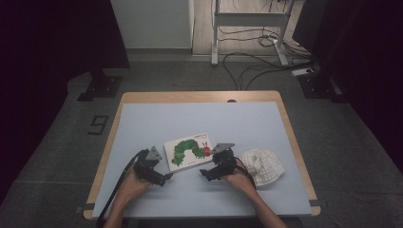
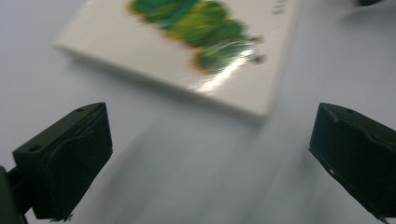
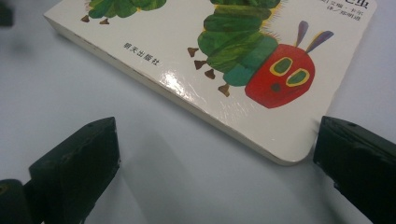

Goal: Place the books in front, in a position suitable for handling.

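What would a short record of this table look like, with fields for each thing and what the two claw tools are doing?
surface: pale blue table top with a wooden edge
book: caterpillar picture book, closed, lying flat with its cover up
cloth: white knitted cloth, bunched at the right of the book
left gripper: jaws wide open, near the book's left corner, not touching it
right gripper: jaws wide open, at the book's near right corner, nothing between them
likely next move: perhaps a grip on the book
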Motion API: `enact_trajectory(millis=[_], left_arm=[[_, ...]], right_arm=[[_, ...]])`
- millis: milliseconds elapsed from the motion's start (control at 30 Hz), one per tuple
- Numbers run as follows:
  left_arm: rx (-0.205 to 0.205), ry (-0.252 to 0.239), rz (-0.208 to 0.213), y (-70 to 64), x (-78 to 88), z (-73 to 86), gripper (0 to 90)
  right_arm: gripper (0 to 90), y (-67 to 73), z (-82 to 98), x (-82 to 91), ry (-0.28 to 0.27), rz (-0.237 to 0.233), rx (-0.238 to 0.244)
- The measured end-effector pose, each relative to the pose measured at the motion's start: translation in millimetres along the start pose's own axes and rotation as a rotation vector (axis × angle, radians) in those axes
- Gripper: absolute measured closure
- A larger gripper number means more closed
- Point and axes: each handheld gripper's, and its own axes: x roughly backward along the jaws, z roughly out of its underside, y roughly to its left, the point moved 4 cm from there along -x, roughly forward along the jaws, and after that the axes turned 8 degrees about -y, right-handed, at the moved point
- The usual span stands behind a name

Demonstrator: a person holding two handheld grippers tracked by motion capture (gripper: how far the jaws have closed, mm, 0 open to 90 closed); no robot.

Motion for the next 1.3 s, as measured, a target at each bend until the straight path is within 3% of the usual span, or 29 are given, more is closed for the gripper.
enact_trajectory(millis=[100, 267, 367, 600, 1000, 1300], left_arm=[[0.030, -0.003, -0.035, 17.1, -0.3, 2.8, 0.0], [0.045, -0.005, -0.062, 26.9, -11.3, 6.5, 0.0], [0.065, -0.008, -0.040, 29.3, -16.6, 8.4, 0.0], [0.064, -0.016, -0.008, 27.8, -19.2, 8.1, 0.0], [-0.001, -0.045, 0.045, 15.2, -24.5, 4.0, 0.3], [-0.046, -0.048, 0.108, 7.0, -24.2, 3.7, 2.0]], right_arm=[[2.2, -1.0, -0.3, 1.1, 0.004, -0.005, -0.002], [5.0, -3.1, -1.4, 1.9, 0.013, -0.004, -0.001], [5.9, -4.6, -2.4, 1.7, 0.012, -0.004, -0.009], [6.7, -8.1, -4.6, 0.3, 0.015, -0.009, -0.021], [5.6, -17.6, -3.4, 2.6, 0.006, -0.009, -0.041], [5.3, -17.1, -0.8, 4.2, -0.001, -0.007, -0.020]])
